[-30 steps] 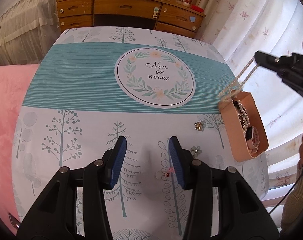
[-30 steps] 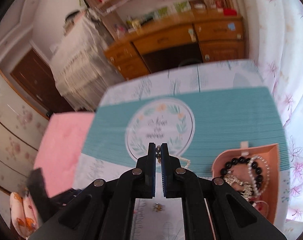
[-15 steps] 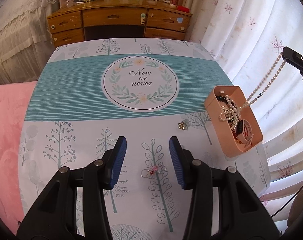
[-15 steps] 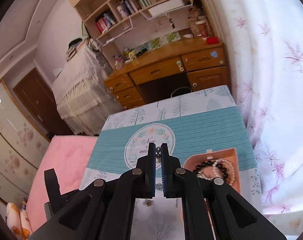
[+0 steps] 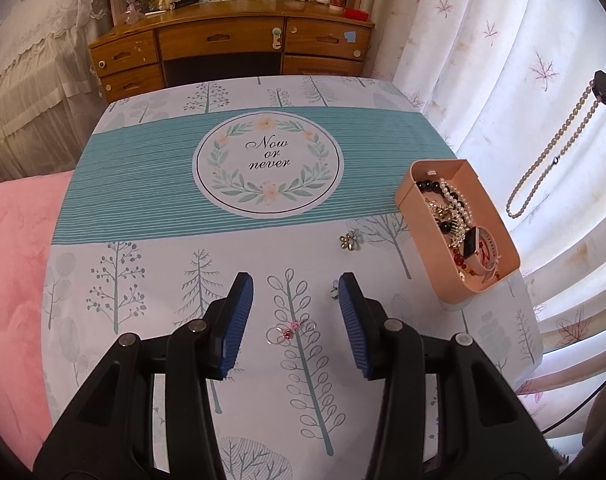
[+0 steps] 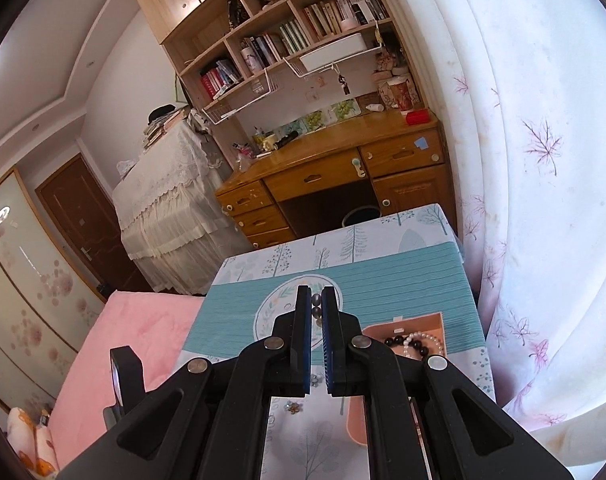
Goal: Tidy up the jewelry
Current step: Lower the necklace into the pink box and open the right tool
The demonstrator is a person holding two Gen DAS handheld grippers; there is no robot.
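My left gripper (image 5: 295, 292) is open and empty, low over the tree-print tablecloth (image 5: 151, 280). A wire earring pair with pink beads (image 5: 289, 330) lies between its fingers. A small flower stud (image 5: 334, 290) sits by the right fingertip, and a gold flower brooch (image 5: 349, 240) lies farther off. The pink tray (image 5: 407, 194) at the right edge holds beads, chains and a watch. My right gripper (image 6: 316, 300) is shut on a pearl necklace (image 5: 551, 156), which hangs high above and to the right of the tray. The tray (image 6: 435, 318) also shows below in the right wrist view.
A wooden desk with drawers (image 5: 223, 46) stands beyond the table's far edge. White curtains (image 5: 503, 60) hang close on the right. A pink blanket (image 5: 11, 260) lies to the left. Shelves of books (image 6: 303, 36) rise above the desk.
My right gripper has risen with the pearl necklace, lifting its hanging end out of the tray. My left gripper has pulled back and up over the earring pair.
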